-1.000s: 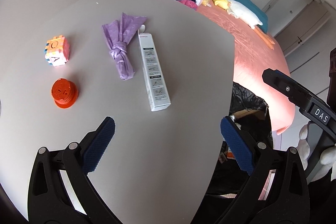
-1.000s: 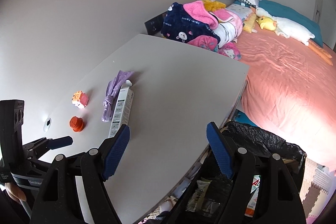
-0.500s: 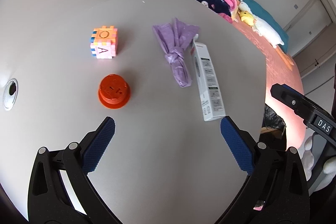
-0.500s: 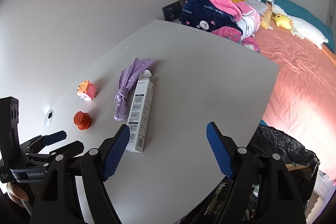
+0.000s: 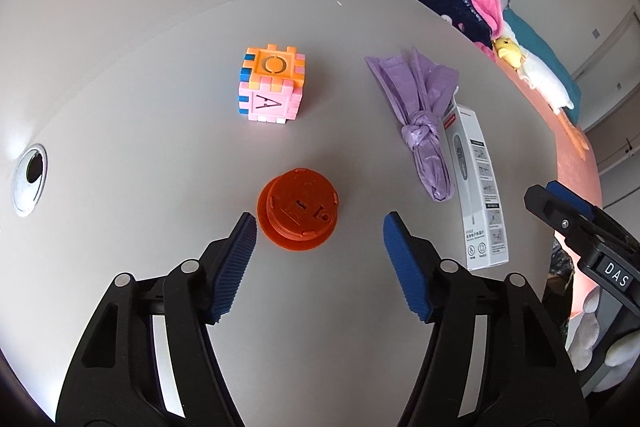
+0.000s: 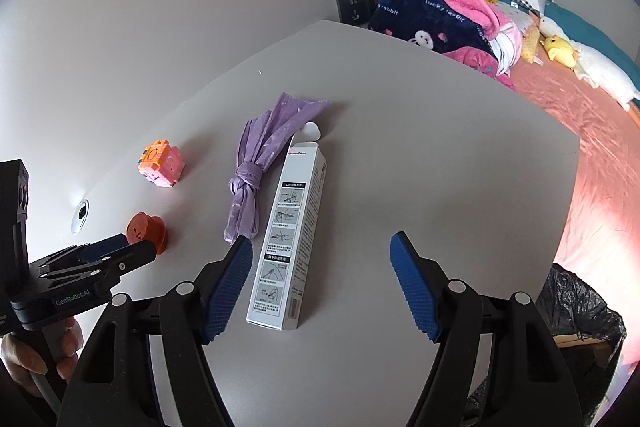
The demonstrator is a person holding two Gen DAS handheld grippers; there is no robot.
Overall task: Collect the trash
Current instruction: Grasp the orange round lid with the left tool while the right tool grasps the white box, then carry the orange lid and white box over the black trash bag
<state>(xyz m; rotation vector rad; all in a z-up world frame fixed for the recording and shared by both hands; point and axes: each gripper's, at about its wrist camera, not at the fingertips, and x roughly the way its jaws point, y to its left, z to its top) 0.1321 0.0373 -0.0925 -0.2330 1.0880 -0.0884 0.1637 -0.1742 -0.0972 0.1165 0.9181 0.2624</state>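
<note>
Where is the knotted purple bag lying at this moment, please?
The knotted purple bag lies on the table, alongside the white box's left edge in the right wrist view, with the block cube farther left.

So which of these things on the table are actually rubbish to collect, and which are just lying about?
Likely part of the job:
- knotted purple bag
- long white box
- bin with black liner
- orange cap, perhaps; the left gripper is closing in front of it

Just lying about:
- letter cube
- blankets
- plush toys
</note>
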